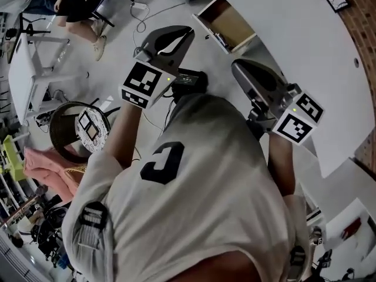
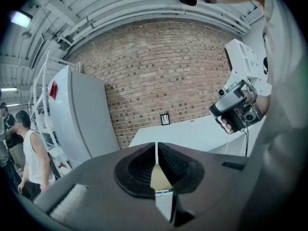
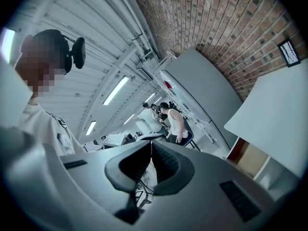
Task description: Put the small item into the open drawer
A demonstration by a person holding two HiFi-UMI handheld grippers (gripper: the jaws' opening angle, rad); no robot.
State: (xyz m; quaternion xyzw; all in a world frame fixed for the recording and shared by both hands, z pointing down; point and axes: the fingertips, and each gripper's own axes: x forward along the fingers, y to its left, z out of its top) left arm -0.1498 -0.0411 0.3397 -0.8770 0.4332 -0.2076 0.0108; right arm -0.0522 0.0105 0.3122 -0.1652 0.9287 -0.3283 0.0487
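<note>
Operator wear: pale short-sleeved T-shirt (image 1: 200,181) with one large, dark, blocky mark (image 1: 163,162) printed on it. Dark striped patch (image 1: 93,216) on the sleeve at the head view's left; a similar second patch (image 1: 296,256) on the other side.

Left hand-held gripper (image 2: 156,150): dark grey moulded shell, black ribbed pads (image 2: 142,170). Left marker cube (image 1: 143,84): white faces, black square codes, small green light (image 1: 169,79) at one edge.

Right hand-held gripper (image 3: 151,150): same build, with a grey shell and a rectangular slot (image 3: 239,200) in the shell. Right marker cube (image 1: 299,117): same black-on-white codes.
</note>
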